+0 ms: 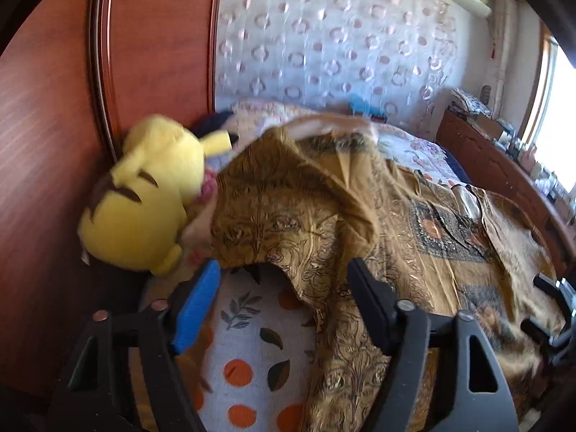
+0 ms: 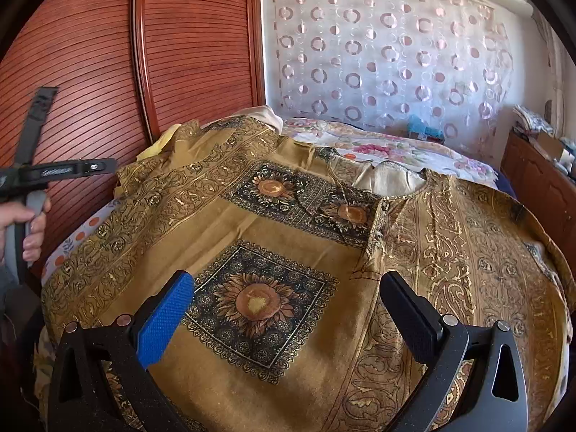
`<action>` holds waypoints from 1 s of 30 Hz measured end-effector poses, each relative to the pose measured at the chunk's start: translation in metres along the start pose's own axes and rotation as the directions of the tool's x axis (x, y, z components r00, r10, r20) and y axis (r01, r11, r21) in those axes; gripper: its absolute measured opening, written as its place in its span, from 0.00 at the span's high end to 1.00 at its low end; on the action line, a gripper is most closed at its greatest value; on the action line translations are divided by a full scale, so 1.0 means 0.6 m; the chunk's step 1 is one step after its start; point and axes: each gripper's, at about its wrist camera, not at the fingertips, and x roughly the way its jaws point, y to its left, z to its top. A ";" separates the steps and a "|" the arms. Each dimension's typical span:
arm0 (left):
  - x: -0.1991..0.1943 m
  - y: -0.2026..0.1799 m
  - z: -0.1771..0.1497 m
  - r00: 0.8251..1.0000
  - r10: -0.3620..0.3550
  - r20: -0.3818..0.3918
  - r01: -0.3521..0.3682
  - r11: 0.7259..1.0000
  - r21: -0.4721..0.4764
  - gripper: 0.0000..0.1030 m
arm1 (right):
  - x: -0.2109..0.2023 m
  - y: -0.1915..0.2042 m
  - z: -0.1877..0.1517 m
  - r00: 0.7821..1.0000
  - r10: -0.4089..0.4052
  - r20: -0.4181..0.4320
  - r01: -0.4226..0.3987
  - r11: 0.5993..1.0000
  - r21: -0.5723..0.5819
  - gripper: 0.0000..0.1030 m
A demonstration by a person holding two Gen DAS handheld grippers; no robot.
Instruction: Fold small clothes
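Note:
A mustard-gold printed tunic (image 2: 273, 223) with dark sunflower squares lies spread over the bed. In the left wrist view its side flap (image 1: 288, 198) is bunched up and turned over. Its lower edge hangs between the fingers of my left gripper (image 1: 284, 266), which is open: neither the blue pad (image 1: 198, 306) nor the black pad presses on the cloth. My right gripper (image 2: 288, 277) hovers open over the nearest sunflower square (image 2: 257, 302) with nothing between its pads. In the right wrist view a hand (image 2: 28, 223) holds the left gripper's handle at the far left.
A yellow plush toy (image 1: 144, 194) leans on the red-brown wardrobe (image 1: 46, 144) just left of the raised flap. The bedsheet (image 1: 248, 327) has orange dots and leaves. A floral quilt (image 2: 378, 144) and a circle-patterned curtain (image 2: 378, 54) are beyond. A wooden dresser (image 2: 540, 180) stands at the right.

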 end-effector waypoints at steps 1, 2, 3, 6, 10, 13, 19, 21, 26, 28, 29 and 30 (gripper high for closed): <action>0.011 0.006 0.001 1.000 -0.005 -0.023 0.004 1.000 -0.022 0.38 | -0.001 0.003 0.001 1.000 -0.004 0.001 0.004 1.000 -0.008 0.00; 0.019 0.008 0.000 0.999 -0.009 -0.039 0.008 0.999 -0.035 0.40 | -0.003 0.007 0.000 1.000 -0.007 0.004 0.007 1.000 -0.016 0.00; 0.026 0.008 -0.001 0.999 -0.010 -0.050 0.008 0.999 -0.040 0.42 | -0.003 0.008 -0.003 1.000 -0.007 0.008 0.007 1.000 -0.022 0.00; 0.039 0.002 -0.006 0.997 -0.012 -0.077 0.010 1.000 -0.026 0.48 | 0.000 0.010 -0.003 1.000 -0.008 0.012 0.009 1.000 -0.025 0.00; 0.036 0.005 0.004 0.999 -0.026 -0.044 0.024 0.998 -0.050 0.52 | 0.003 0.005 -0.003 1.000 -0.005 0.014 0.005 1.000 -0.009 0.00; 0.036 0.006 0.020 0.999 -0.021 -0.027 0.019 0.999 -0.048 0.59 | 0.005 0.001 -0.003 1.000 -0.003 0.009 0.003 1.000 0.000 0.00; 0.048 0.023 0.042 0.999 -0.023 -0.023 0.021 0.996 -0.084 0.66 | 0.006 0.001 -0.003 1.000 -0.005 0.006 0.005 1.000 -0.005 0.00; 0.046 0.018 0.044 1.000 -0.011 -0.008 0.010 0.998 -0.067 0.79 | 0.007 0.001 -0.003 1.000 -0.004 0.005 0.004 1.000 -0.006 0.00; 0.027 -0.016 0.050 0.997 -0.073 0.036 0.072 0.997 0.022 0.93 | 0.008 -0.006 -0.005 1.000 0.015 -0.002 -0.015 1.000 0.009 0.00; 0.011 -0.039 0.054 0.993 -0.107 0.057 0.102 0.992 0.070 0.94 | 0.012 -0.016 -0.005 1.000 0.026 -0.012 -0.026 0.999 0.031 0.00; 0.002 -0.052 0.055 0.990 -0.124 0.067 0.117 0.988 0.101 0.94 | 0.013 -0.019 -0.005 0.999 0.029 -0.016 -0.029 0.999 0.041 0.00; -0.009 -0.068 0.053 0.987 -0.139 0.077 0.128 0.982 0.140 0.94 | 0.013 -0.022 -0.005 0.999 0.029 -0.018 -0.029 0.998 0.047 0.00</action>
